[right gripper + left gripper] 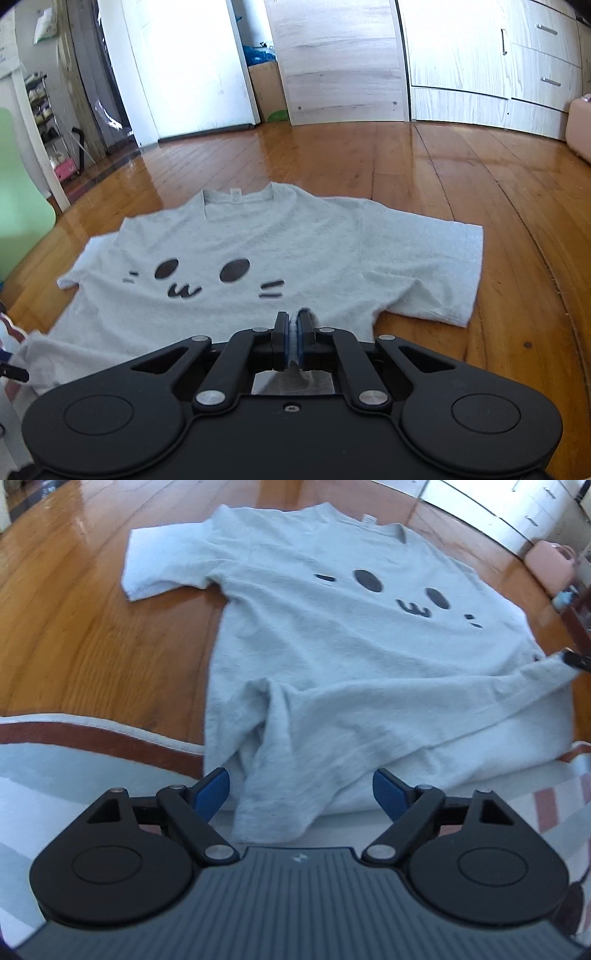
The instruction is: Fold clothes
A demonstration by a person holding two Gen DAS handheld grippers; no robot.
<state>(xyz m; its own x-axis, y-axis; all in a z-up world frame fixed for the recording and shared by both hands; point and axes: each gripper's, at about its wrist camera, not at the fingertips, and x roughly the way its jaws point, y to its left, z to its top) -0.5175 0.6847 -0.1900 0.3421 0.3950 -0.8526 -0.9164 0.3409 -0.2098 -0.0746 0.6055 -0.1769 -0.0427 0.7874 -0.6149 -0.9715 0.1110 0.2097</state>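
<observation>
Meanwhile the grey cat-face T-shirt [258,251] lies print-up on the wooden floor [480,184], collar away from both tools, the right gripper [291,332] pinching what seems its hem while the left gripper [301,790] hangs spread over the rumpled hem corner.

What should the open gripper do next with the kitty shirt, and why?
Probably close the left gripper on the bunched hem corner of the gray T-shirt lying between its open fingers. The right gripper is already shut on the hem's other side, so both corners would be held for the fold.
</observation>
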